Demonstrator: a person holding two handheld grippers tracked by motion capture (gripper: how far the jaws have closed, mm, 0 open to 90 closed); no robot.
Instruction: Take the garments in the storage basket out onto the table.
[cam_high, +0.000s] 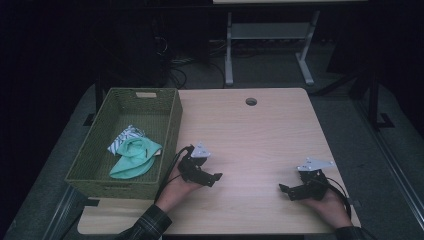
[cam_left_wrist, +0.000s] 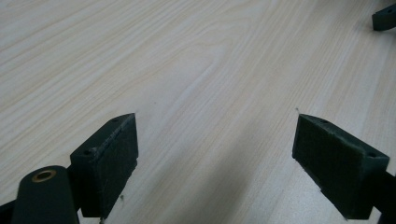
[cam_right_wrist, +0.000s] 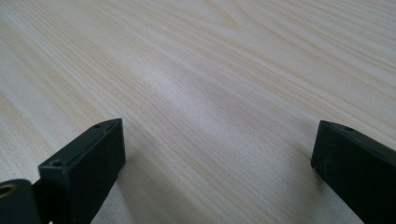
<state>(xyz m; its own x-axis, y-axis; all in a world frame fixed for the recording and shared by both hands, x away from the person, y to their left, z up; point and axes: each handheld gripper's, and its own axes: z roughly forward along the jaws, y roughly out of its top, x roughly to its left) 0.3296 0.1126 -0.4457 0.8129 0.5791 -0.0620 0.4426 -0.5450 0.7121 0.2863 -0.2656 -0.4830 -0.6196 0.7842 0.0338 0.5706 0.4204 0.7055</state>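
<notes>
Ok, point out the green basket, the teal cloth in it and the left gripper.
green basket (cam_high: 171, 131), high view, right wall.
teal cloth (cam_high: 134, 157), high view, middle of the cloth.
left gripper (cam_high: 216, 178), high view, between its fingertips.

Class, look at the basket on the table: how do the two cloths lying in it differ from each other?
The green cloth is one plain mint colour, while the striped cloth is white with dark green stripes. The green cloth shows more of itself and lies partly over the striped cloth, which peeks out on its far side. The green cloth lies nearer the person. Both are crumpled, unfolded, and rest inside the woven green basket, untouched by either gripper.
</notes>
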